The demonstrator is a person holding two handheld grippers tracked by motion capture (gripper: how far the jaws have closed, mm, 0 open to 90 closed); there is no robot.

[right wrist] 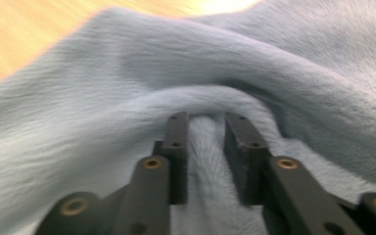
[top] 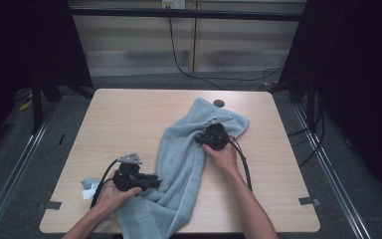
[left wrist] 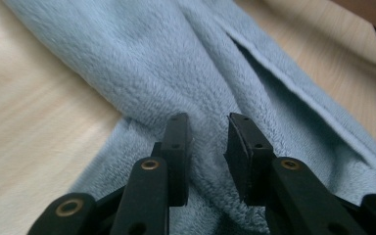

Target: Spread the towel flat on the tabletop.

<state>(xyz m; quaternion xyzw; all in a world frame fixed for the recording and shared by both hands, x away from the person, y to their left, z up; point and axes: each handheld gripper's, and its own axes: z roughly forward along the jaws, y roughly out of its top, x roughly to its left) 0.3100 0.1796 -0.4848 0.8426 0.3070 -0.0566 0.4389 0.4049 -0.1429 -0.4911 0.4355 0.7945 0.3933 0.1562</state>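
Two hand-held grippers at a light-blue towel [top: 181, 164] on the wooden table [top: 129, 114]

Left hand [top: 110, 193] enters at the near-left corner, forearm angled inward, its left gripper [top: 151, 180] lying level and aimed right at the towel's near part; in the left gripper view the jaws stand partly apart over the pile [left wrist: 176, 68], pads not pressing, nothing gripped; right hand [top: 223, 155] reaches forward from the near edge, forearm slanting toward table centre, right gripper [top: 201, 137] tipped down onto the towel's far end; in the right gripper view a raised ridge of cloth [right wrist: 205, 147] lies between the jaws, pads close against it on both sides, a pinch; towel bunched into a long band, long axis from the near edge, where it overhangs, to the far-right part of the surface, far end spread wider.
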